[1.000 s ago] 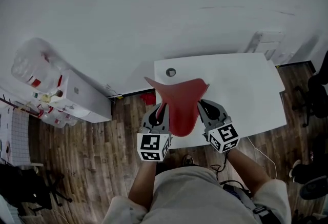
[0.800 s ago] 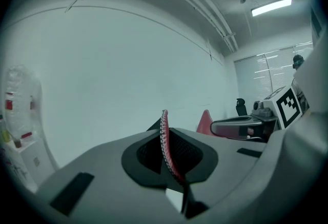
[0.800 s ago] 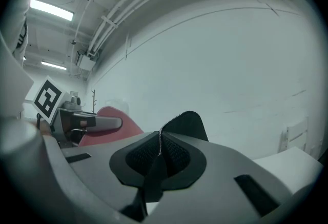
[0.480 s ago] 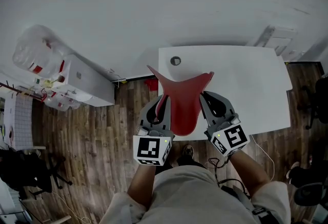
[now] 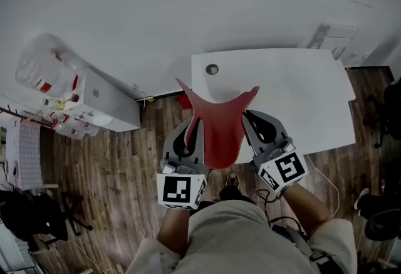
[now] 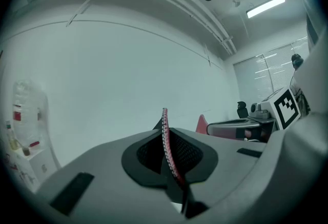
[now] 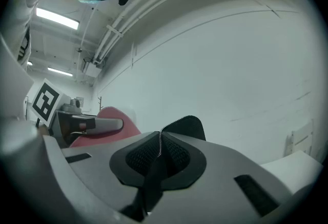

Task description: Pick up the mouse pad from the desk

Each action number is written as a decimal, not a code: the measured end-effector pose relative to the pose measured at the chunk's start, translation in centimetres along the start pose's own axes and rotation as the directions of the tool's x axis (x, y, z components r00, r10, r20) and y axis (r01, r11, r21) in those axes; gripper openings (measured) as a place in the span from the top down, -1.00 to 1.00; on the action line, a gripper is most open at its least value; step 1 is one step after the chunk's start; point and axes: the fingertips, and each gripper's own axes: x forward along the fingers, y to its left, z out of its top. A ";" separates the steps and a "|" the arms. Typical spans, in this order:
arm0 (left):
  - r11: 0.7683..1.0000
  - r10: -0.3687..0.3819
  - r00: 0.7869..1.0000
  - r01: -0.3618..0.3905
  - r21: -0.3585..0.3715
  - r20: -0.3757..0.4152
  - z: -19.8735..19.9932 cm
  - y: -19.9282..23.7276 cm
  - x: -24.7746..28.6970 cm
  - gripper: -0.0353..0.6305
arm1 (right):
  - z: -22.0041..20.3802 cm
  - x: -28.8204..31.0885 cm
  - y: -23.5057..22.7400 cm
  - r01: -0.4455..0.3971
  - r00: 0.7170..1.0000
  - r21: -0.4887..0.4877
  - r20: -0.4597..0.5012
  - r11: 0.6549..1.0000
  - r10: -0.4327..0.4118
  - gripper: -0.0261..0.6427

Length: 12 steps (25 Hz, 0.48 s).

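Two claws share one load. In the head view my left gripper [image 5: 193, 125] and right gripper [image 5: 249, 119] each pinch a side edge of the red mouse pad [image 5: 219, 128]. It is thin and floppy and sags between them in a soft U, with its far corners flaring toward 11 and 1 o'clock. It hangs in front of the near left corner of the desk [image 5: 301, 97], a smooth white slab with rounded corners and a round grommet hole [image 5: 212, 69] at its 10 o'clock end. Dark wood-plank floor [image 5: 113, 166] runs under it, a plain white wall [image 5: 188, 3] fills the top of the view, and a white cabinet [image 5: 106, 106] sits at 9 o'clock.

In the left gripper view the mesh-textured black pads are shut tight on the pad's rim, which rises between them as a red strip with pale stitched dots. The right gripper shows at 3 o'clock, and a ceiling light [image 6: 265, 6] at 1 o'clock.

In the right gripper view the jaws are likewise closed on the pad's thin edge. Its black woven underside curls up just past them, its red face shows at 9 o'clock beside the left gripper, and a corner of the desk shows at 4 o'clock.
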 end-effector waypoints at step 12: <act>0.999 -0.046 0.998 0.046 0.002 0.042 1.5 -0.2 -6.1 0.82 | 1.6 -3.5 5.7 0.048 0.999 -0.035 -0.002 0.998 -0.048 0.78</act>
